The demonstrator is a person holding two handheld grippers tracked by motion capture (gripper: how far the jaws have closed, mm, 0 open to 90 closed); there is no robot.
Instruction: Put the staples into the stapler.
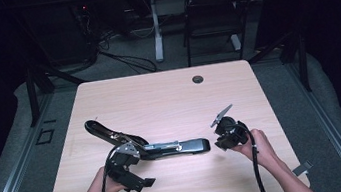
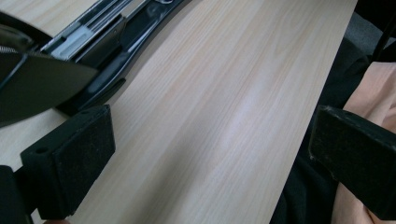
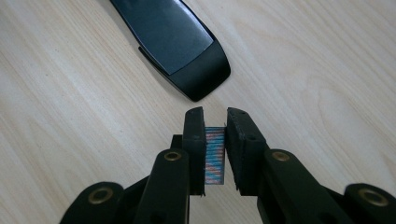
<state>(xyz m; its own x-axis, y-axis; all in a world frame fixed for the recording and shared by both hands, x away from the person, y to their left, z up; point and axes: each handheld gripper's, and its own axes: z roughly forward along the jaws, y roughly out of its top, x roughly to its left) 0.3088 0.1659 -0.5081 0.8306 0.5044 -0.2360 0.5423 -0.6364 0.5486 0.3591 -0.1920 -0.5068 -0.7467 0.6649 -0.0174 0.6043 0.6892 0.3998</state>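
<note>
Right gripper (image 3: pixel 215 122) angled down toward table (image 1: pixel 168 96), jaws pinching a staple strip (image 3: pixel 215 156), just right of opened stapler (image 1: pixel 155 148). Left gripper (image 1: pixel 131 174) tilted low beside stapler's near side, jaws spread, nothing between.

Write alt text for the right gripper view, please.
The right gripper's two black jaws pinch a small strip of metal staples just above a pale wooden table. Beyond it lies the rounded black end of an opened stapler.
</note>
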